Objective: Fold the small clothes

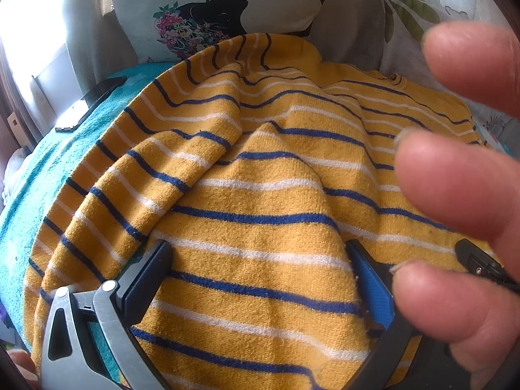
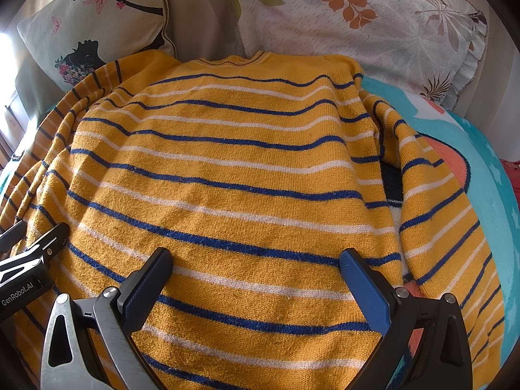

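Pillows [image 2: 373, 16] sit behind a teal blanket [image 1: 29, 175] on the bed.

Left wrist view: the left tongs [image 1: 260, 276] are open over the striped sweater [image 1: 260, 169], its sleeve folded in.

Right wrist view: the right tongs [image 2: 256, 279] are open too, holding nothing. Next, I think, grab the other sleeve [image 2: 435, 201].

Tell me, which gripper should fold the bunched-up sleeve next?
Probably the left gripper: it hangs open beside the rumpled sleeve of the striped sweater. The right gripper sits open over the flat middle.
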A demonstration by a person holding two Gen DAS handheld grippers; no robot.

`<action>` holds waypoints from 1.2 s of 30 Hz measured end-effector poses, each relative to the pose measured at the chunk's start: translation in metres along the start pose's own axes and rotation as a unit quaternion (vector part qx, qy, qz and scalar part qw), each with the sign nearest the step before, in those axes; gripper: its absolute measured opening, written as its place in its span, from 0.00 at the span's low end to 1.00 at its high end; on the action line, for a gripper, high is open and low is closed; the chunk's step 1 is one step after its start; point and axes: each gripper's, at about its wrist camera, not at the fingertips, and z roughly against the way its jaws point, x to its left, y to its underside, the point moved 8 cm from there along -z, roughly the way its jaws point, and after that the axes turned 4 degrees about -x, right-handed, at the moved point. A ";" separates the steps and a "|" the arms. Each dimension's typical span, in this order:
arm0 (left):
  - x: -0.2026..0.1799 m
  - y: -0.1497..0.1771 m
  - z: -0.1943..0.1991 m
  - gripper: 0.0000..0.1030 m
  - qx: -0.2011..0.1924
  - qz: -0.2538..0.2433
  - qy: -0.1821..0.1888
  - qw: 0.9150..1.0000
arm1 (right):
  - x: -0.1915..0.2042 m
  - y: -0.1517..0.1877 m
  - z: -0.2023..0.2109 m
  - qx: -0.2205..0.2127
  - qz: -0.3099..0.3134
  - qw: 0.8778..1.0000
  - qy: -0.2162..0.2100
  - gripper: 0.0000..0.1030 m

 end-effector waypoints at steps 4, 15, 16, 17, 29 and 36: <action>-0.001 0.001 0.000 1.00 0.002 -0.001 -0.001 1.000 | 0.001 0.000 0.000 0.000 0.000 1.000 0.000 1.00; 0.000 -0.001 0.001 1.00 -0.006 0.003 0.003 1.000 | 0.002 0.000 0.000 0.000 0.000 1.000 0.000 1.00; 0.000 -0.001 0.001 1.00 -0.006 0.004 0.004 1.000 | 0.000 0.000 0.000 0.000 0.000 1.000 0.000 1.00; 0.000 -0.001 0.001 1.00 -0.006 0.004 0.004 1.000 | 0.000 0.000 0.000 0.000 0.000 1.000 0.000 1.00; -0.003 0.002 0.001 1.00 -0.007 0.001 0.004 1.000 | 0.001 0.000 0.000 0.000 0.000 1.000 0.000 1.00; -0.004 0.004 0.003 1.00 -0.007 0.002 0.006 1.000 | 0.001 0.000 0.000 0.000 -0.001 1.000 0.000 1.00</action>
